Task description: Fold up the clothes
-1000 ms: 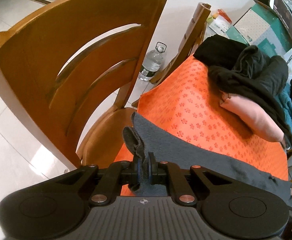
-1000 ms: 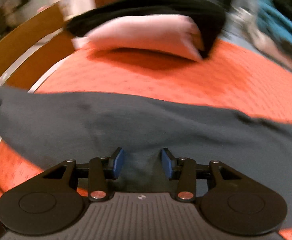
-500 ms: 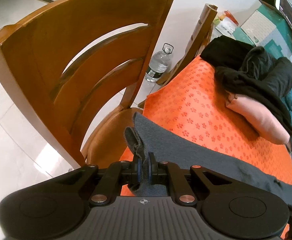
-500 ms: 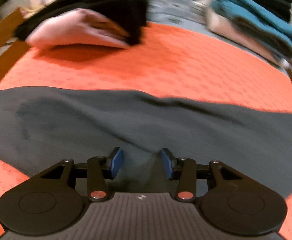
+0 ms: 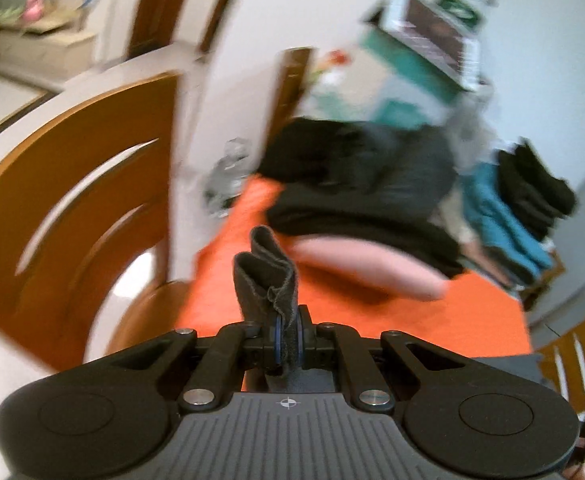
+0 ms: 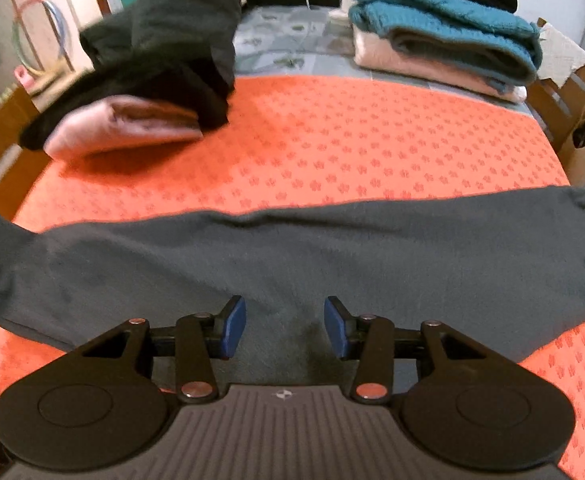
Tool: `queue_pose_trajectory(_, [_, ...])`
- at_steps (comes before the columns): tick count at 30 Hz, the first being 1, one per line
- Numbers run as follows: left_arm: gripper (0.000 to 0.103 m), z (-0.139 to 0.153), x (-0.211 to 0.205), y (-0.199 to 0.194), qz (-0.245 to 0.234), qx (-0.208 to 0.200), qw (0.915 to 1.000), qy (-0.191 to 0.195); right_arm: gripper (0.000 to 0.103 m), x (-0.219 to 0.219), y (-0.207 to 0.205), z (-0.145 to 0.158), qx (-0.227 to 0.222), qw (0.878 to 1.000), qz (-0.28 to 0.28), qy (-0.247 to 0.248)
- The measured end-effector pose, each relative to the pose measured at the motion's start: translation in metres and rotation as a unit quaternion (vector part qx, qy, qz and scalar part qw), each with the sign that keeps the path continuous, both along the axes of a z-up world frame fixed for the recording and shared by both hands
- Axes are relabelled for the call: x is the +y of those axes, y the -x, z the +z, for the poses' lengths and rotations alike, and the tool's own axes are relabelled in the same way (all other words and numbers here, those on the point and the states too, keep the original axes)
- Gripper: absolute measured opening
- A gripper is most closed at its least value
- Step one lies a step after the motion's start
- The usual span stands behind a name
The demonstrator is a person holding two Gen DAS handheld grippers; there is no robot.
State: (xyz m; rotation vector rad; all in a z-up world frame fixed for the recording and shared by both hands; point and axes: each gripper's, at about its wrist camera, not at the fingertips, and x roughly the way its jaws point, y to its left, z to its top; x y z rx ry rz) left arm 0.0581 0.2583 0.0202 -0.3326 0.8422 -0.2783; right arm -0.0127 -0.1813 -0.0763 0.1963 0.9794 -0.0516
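A dark grey garment (image 6: pixel 292 256) lies spread across the near part of the orange flower-patterned table cover (image 6: pixel 332 152). My left gripper (image 5: pixel 287 336) is shut on a bunched end of the grey garment (image 5: pixel 266 276), which sticks up from between the pads, lifted above the cover (image 5: pixel 472 312). My right gripper (image 6: pixel 285 326) is open, its blue pads (image 6: pixel 234 326) just above the middle of the garment's near edge, holding nothing.
A heap of black and pink clothes (image 6: pixel 140 92) lies at the back left of the cover. A folded stack of teal, pink and black clothes (image 6: pixel 444 36) sits at the back right. A wooden chair (image 5: pixel 72 200) stands left of the table.
My left gripper has swung up and right with the garment's end, from the chair side towards the clothes heap. My right gripper's view has turned right over the garment and stays open.
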Motion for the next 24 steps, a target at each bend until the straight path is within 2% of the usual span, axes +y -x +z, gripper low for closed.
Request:
queue_pose_trajectory(5, [0.009,0.014,-0.087,0.003,-0.050,-0.018,0.9986,-0.004,0.050,-0.026,0.003,0.015,-0.014,0.999,0.017,-0.031])
queue_pose_trajectory(10, [0.009,0.001,-0.169,0.003,-0.092,-0.013,0.9957,-0.006,0.050,-0.064,0.016,0.019,-0.025,0.998,0.010,-0.056])
queue_pose_trajectory(19, [0.009,-0.050,-0.297,0.002,-0.159,0.015,0.9870,-0.018,0.050,-0.126,0.044,0.007,-0.032,0.993,-0.015,-0.115])
queue_pose_trajectory(24, [0.011,-0.090,-0.339,0.001,-0.177,0.045,0.9824,-0.038,0.050,-0.147,0.048,0.005,-0.038,0.991,-0.021,-0.124])
